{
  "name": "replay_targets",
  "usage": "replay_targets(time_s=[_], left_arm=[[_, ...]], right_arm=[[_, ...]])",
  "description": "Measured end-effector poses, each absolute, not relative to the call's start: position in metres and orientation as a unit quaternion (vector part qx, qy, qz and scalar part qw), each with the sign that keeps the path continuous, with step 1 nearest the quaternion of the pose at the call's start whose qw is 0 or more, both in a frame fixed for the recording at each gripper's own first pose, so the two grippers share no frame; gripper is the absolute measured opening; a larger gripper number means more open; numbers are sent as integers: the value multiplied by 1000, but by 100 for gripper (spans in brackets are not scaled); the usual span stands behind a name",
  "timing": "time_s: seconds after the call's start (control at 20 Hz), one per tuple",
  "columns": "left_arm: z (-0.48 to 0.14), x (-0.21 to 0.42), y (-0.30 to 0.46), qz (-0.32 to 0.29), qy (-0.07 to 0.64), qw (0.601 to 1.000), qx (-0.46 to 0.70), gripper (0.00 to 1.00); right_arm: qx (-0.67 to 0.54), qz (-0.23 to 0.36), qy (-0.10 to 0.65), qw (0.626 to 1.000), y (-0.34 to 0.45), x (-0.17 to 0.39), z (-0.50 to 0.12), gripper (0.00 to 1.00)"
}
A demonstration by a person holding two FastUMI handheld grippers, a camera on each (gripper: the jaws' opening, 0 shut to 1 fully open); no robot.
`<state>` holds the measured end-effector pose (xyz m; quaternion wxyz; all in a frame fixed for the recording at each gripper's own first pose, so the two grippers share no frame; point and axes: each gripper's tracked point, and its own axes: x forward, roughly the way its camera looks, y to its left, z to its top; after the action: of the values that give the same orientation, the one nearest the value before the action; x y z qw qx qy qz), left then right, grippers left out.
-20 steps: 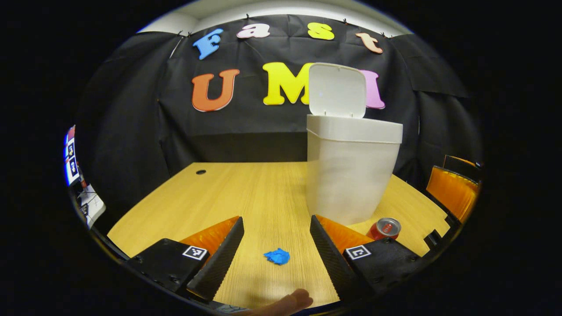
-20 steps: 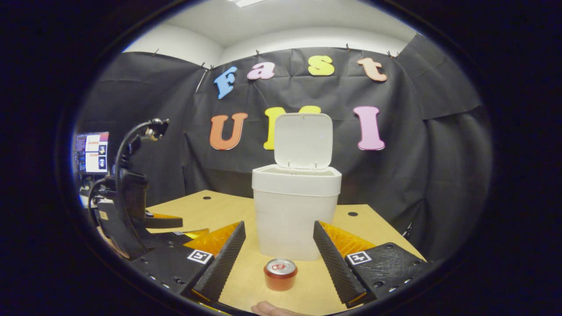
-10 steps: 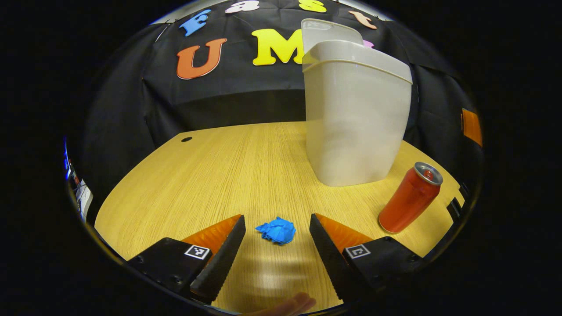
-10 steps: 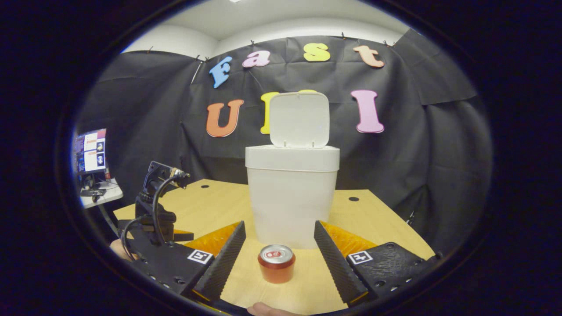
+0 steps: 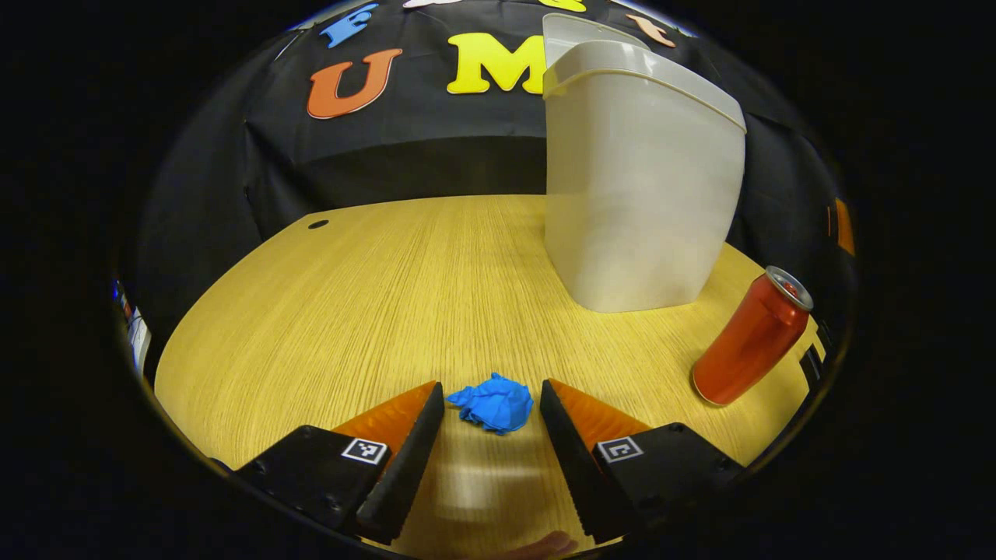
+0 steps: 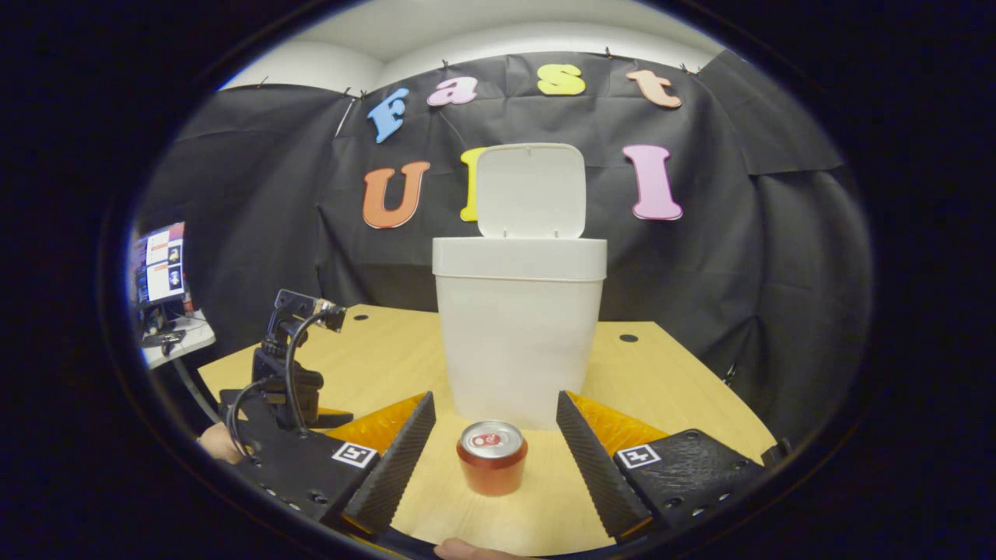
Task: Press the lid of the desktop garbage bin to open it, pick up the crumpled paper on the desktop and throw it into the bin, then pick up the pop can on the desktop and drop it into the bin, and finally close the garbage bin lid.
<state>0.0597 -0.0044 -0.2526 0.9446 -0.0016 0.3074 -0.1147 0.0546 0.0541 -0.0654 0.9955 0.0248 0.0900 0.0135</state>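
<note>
The blue crumpled paper (image 5: pixel 493 404) lies on the wooden desktop (image 5: pixel 373 311), right between the tips of my left gripper (image 5: pixel 490 393). That gripper is open, with a finger close on each side of the paper. The white bin (image 5: pixel 638 187) stands beyond on the right, and the red pop can (image 5: pixel 751 338) stands upright to the right of it. In the right gripper view the bin (image 6: pixel 520 334) has its lid (image 6: pixel 531 190) raised. The can (image 6: pixel 492 459) stands before it, just short of my open right gripper (image 6: pixel 495 402). The left gripper (image 6: pixel 288 381) sits low at the left.
A cable hole (image 5: pixel 317 224) marks the desktop's far left, and another hole (image 6: pixel 628 338) lies right of the bin. A monitor (image 6: pixel 159 264) stands on a side table beyond the desk's left edge. A hand (image 6: pixel 214 442) holds the left gripper.
My left gripper has dropped and gone forward, so the paper now sits between its fingertips, and its fingers have narrowed a little. The right gripper has lowered slightly toward the can.
</note>
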Motion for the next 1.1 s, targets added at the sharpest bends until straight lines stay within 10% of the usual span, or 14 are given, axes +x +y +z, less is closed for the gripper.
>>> replay_targets(time_s=[1.1], left_arm=[[-254, 52, 8, -108, 310, 945, -7, 45]], right_arm=[[36, -14, 274, 961, 65, 89, -186, 95]])
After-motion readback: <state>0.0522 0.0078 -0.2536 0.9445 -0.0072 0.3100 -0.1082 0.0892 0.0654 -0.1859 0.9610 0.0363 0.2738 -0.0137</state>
